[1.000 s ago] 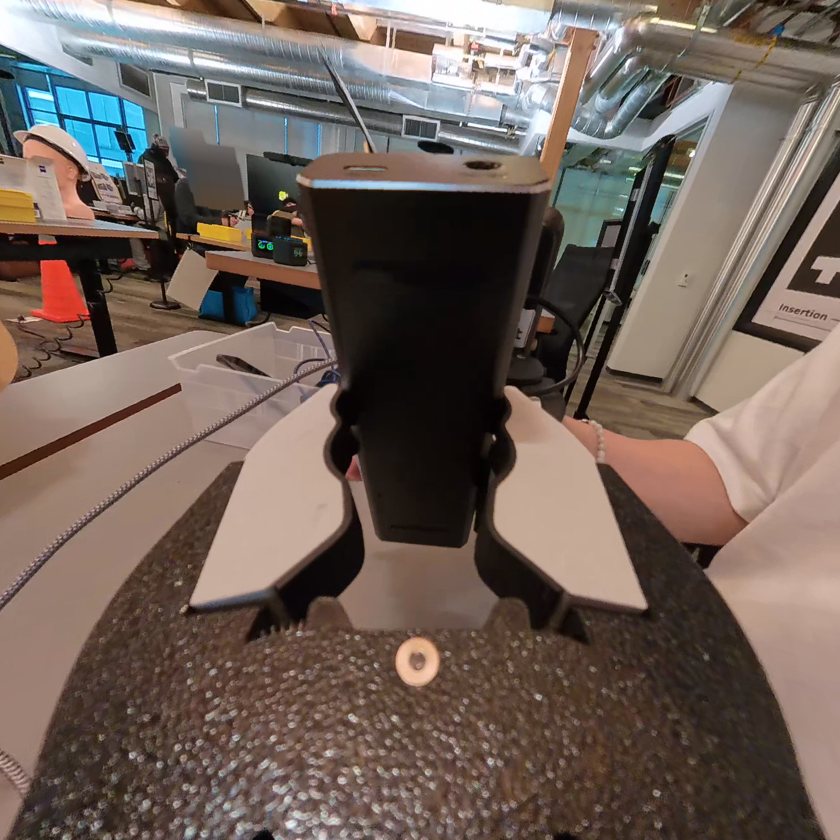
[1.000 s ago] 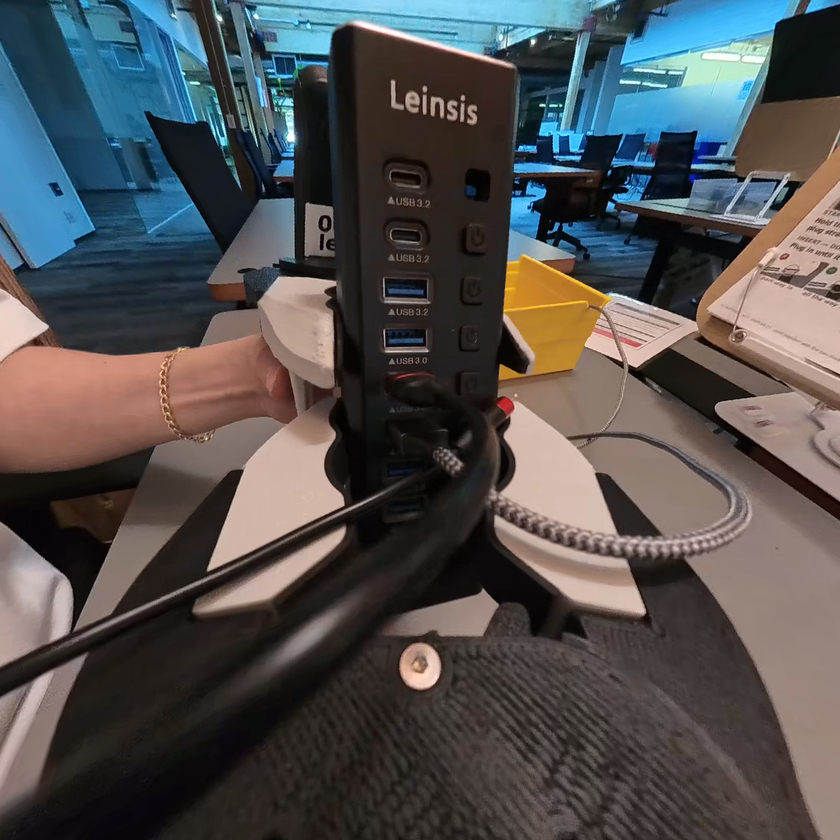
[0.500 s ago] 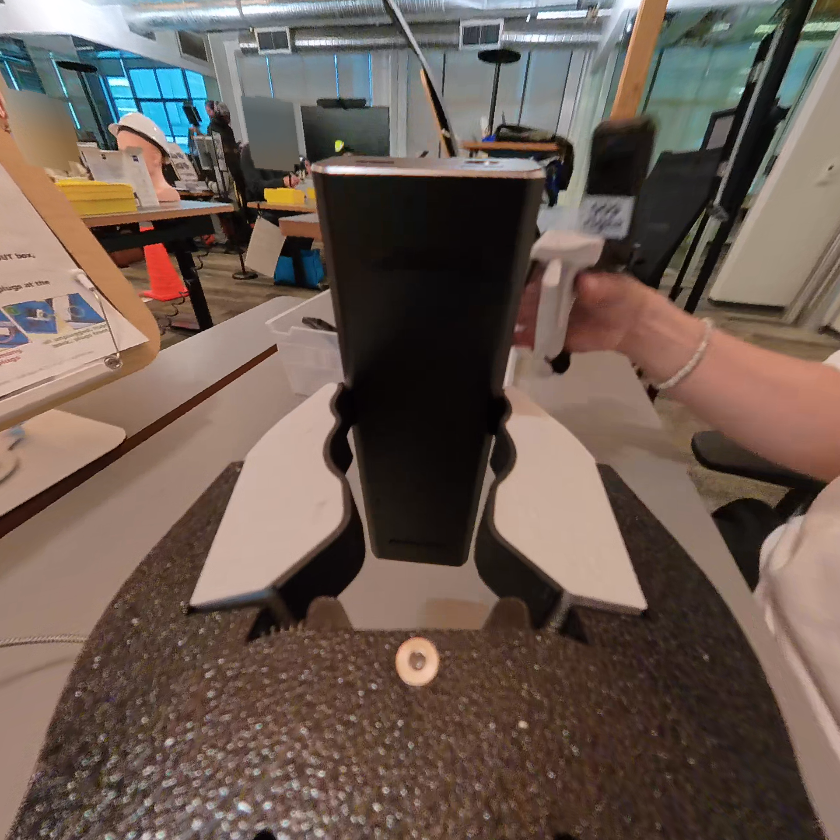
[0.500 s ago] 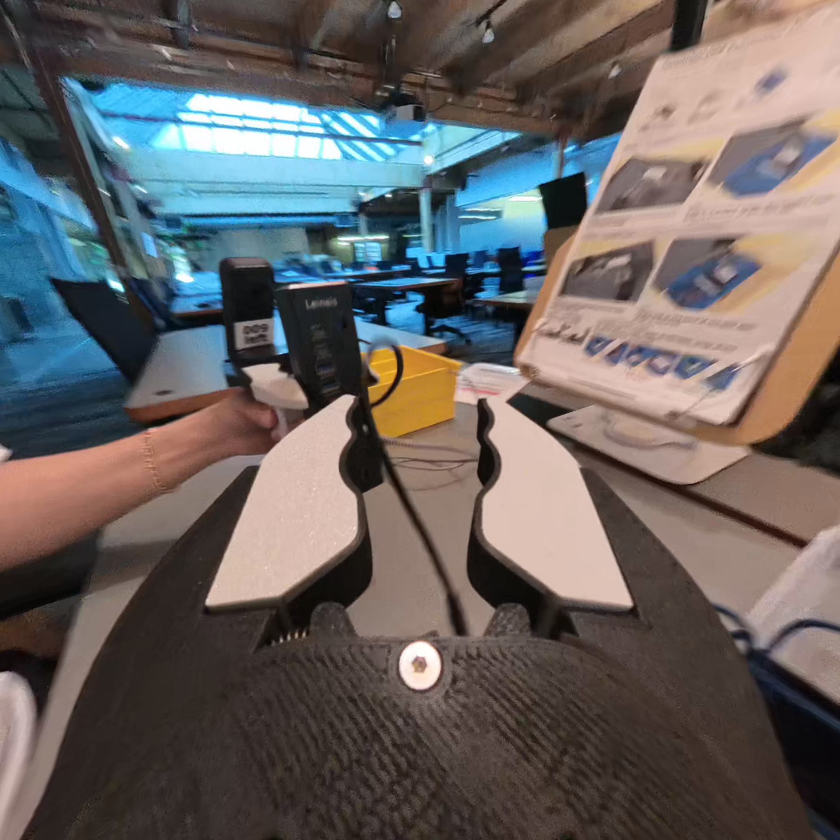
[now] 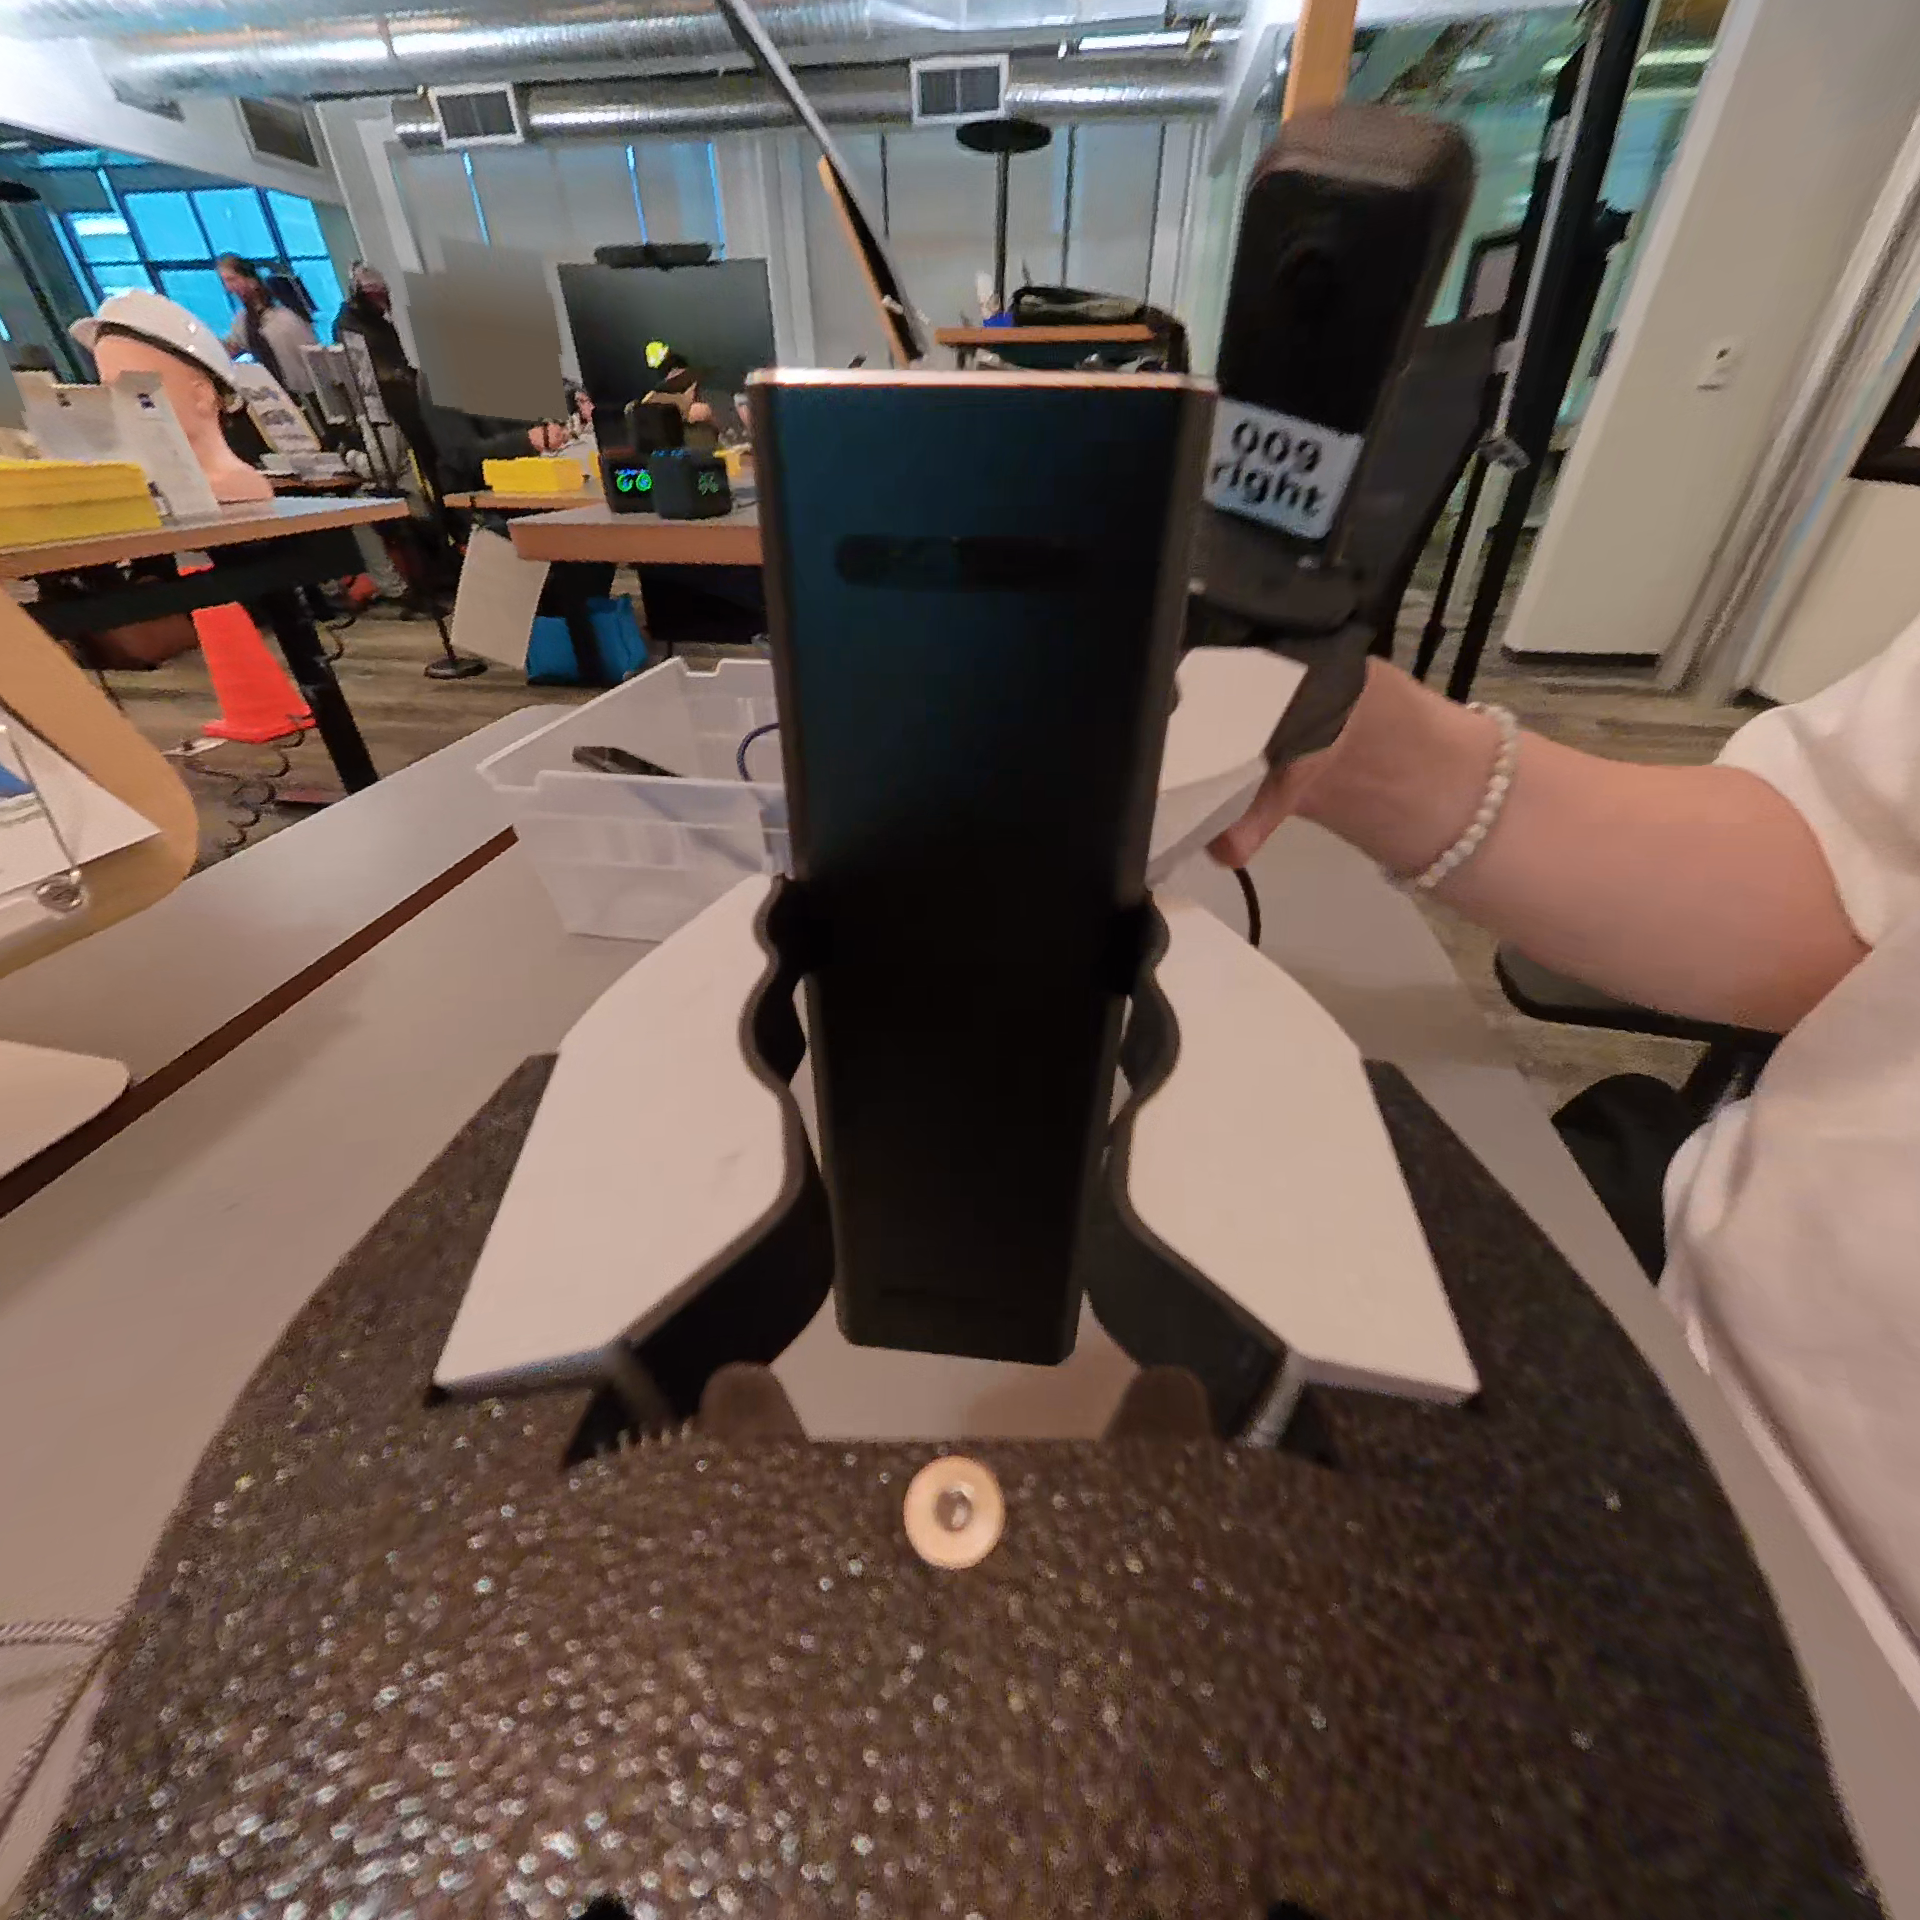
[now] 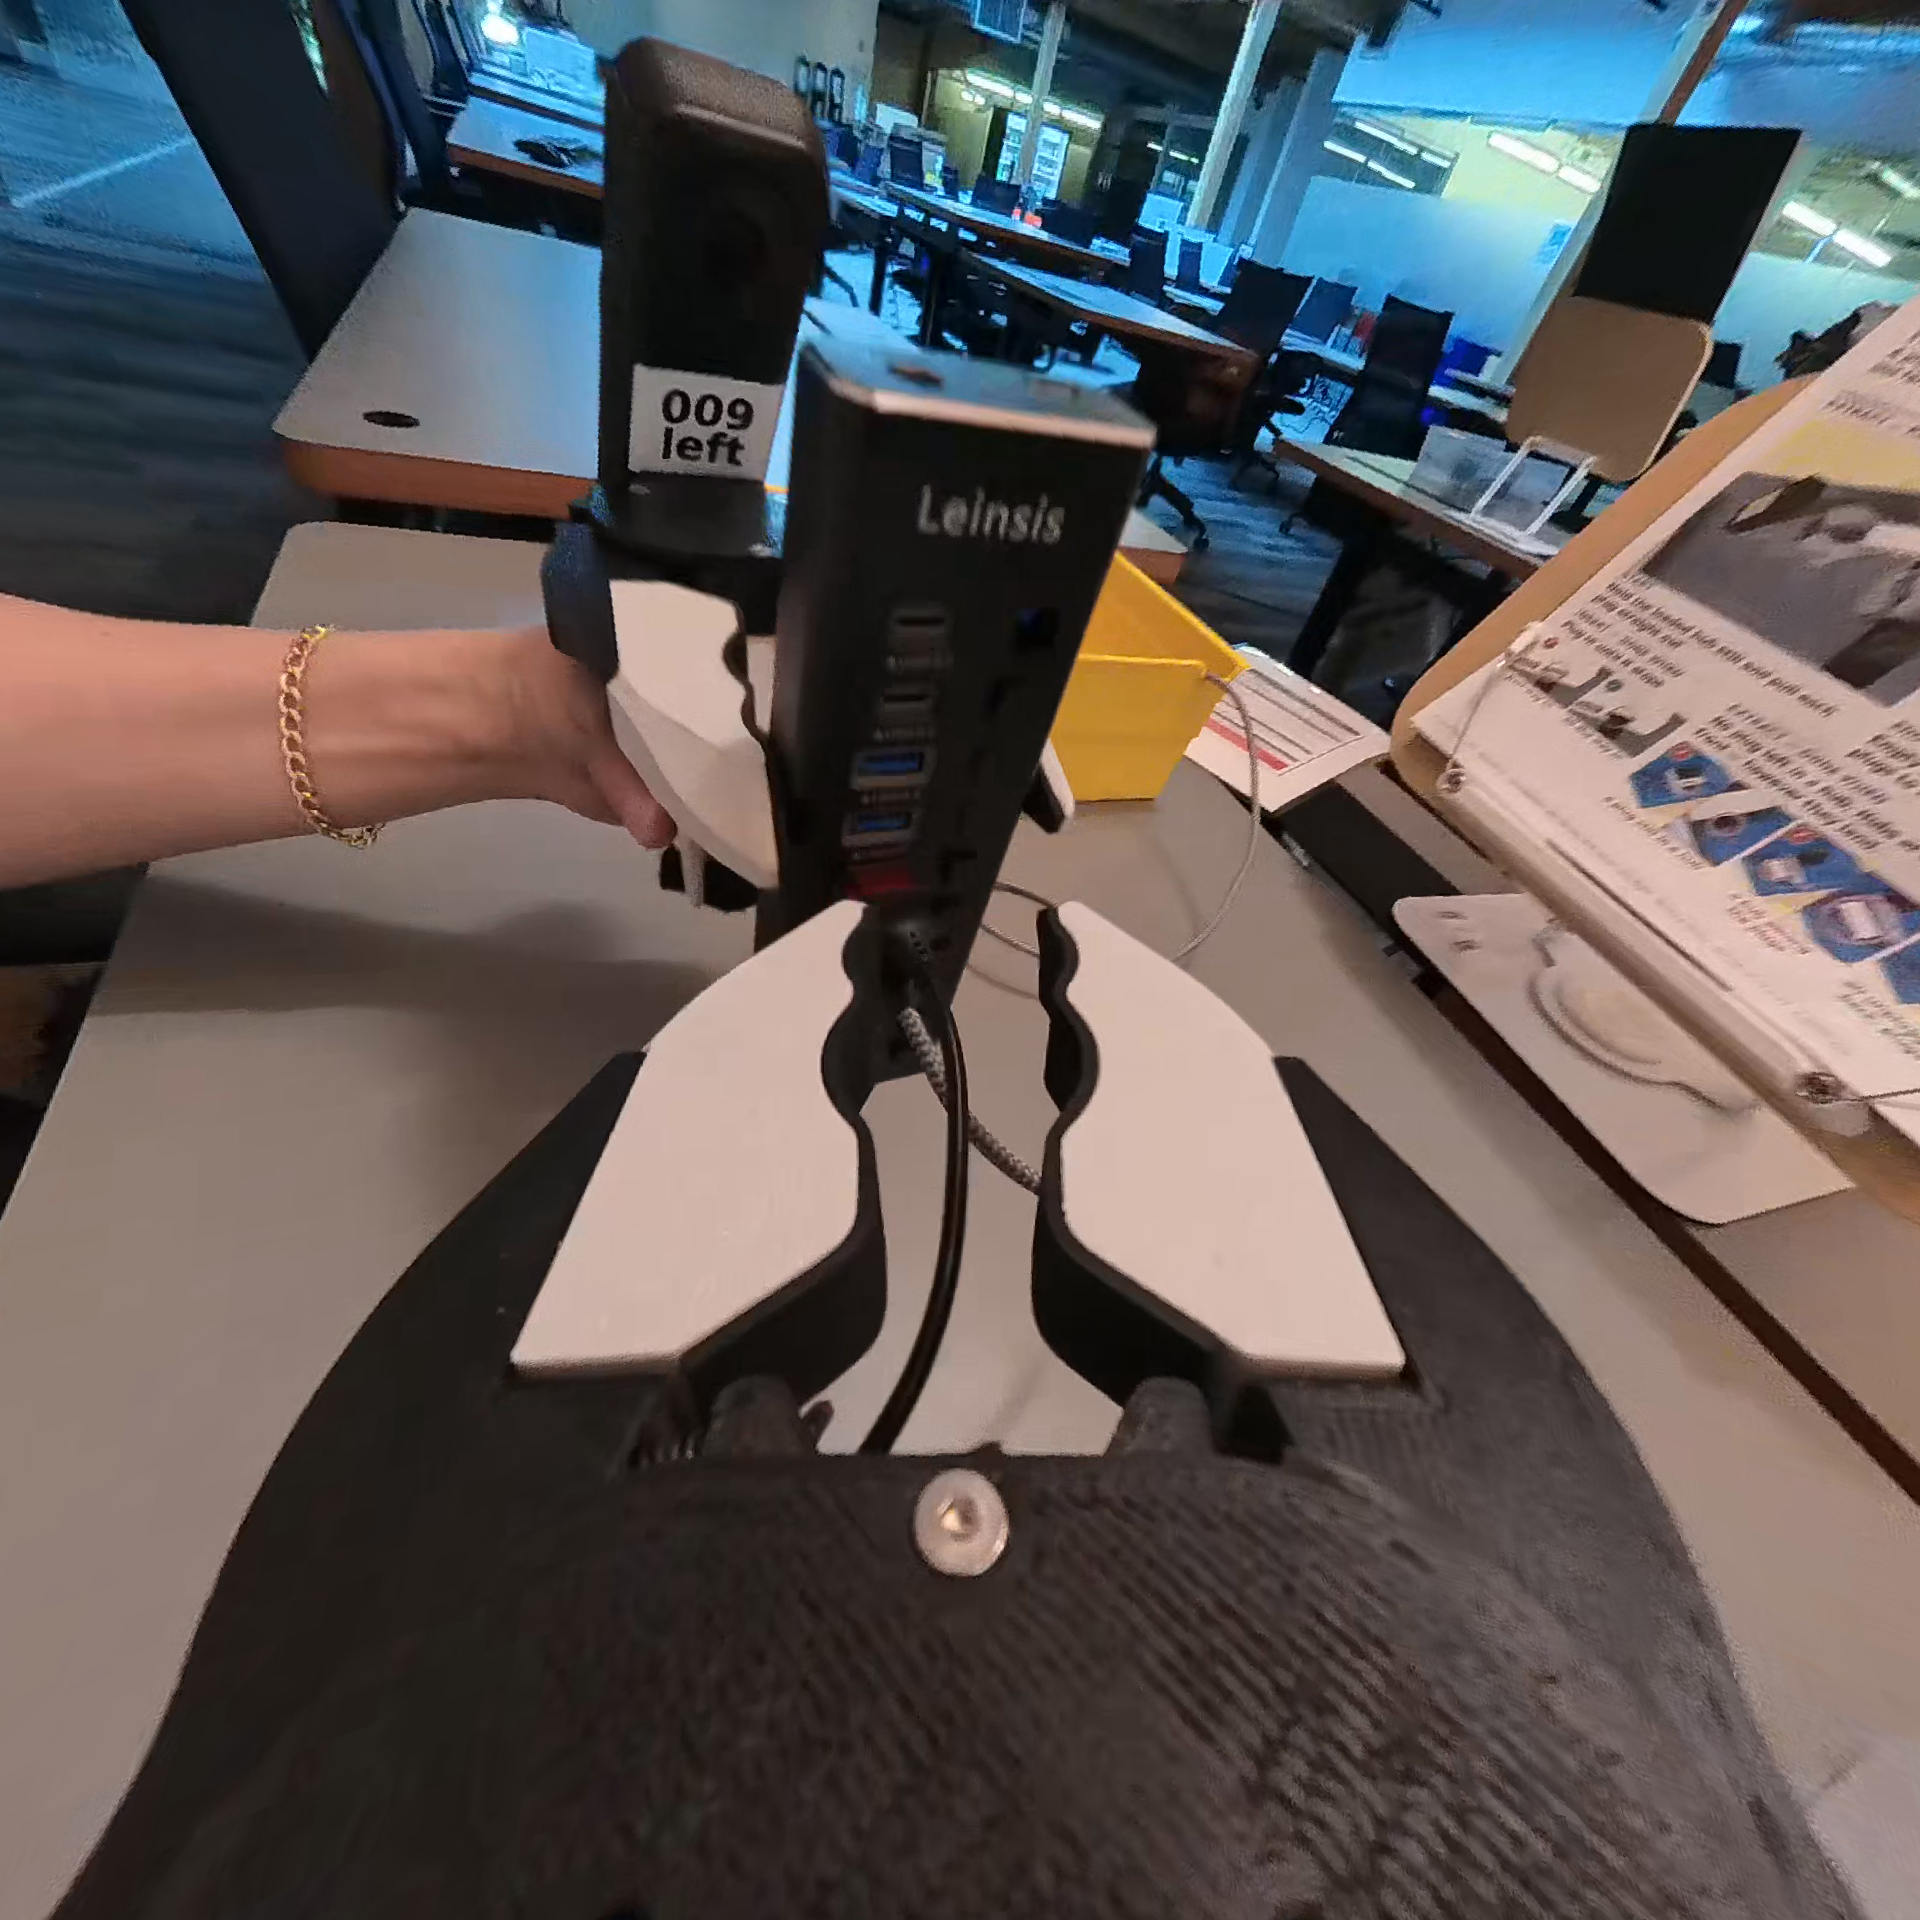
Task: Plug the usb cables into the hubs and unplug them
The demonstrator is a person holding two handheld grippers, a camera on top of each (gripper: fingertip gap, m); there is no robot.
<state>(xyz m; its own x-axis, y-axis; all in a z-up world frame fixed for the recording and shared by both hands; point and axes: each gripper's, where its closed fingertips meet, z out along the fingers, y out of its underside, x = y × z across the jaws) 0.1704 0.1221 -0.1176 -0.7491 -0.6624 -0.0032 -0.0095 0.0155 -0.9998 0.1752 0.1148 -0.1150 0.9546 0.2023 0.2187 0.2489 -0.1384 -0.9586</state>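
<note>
Here the left gripper (image 5: 961,935) pinches a tall black hub (image 5: 966,831) between its white fingers (image 5: 665,1122), holding it upright above the grey desk (image 5: 312,1039). The left wrist view shows only the hub's plain back; in the right wrist view its port side faces the camera, tilted a little, with a column of sockets down its face. The right gripper (image 6: 951,920) has its fingers (image 6: 727,1122) spread, one on each side of a plug seated in the lowest part of the hub. Whether the fingers touch that plug I cannot tell. From the plug a black cable (image 6: 940,1195) runs back between the fingers toward the camera, and a braided grey cable (image 6: 987,1132) shows beside it.

A hand (image 6: 551,727) with a gold chain bracelet grips the left gripper's handle; in the left wrist view another hand (image 5: 1351,769) with a bead bracelet holds the right gripper.

A yellow bin (image 6: 1132,707) sits on the desk behind the hub, and a thin silver cable (image 6: 1236,831) loops out of it. An instruction sheet on a stand (image 6: 1714,727) is at the desk's right edge. A clear plastic tub (image 5: 644,821) stands near the far edge.
</note>
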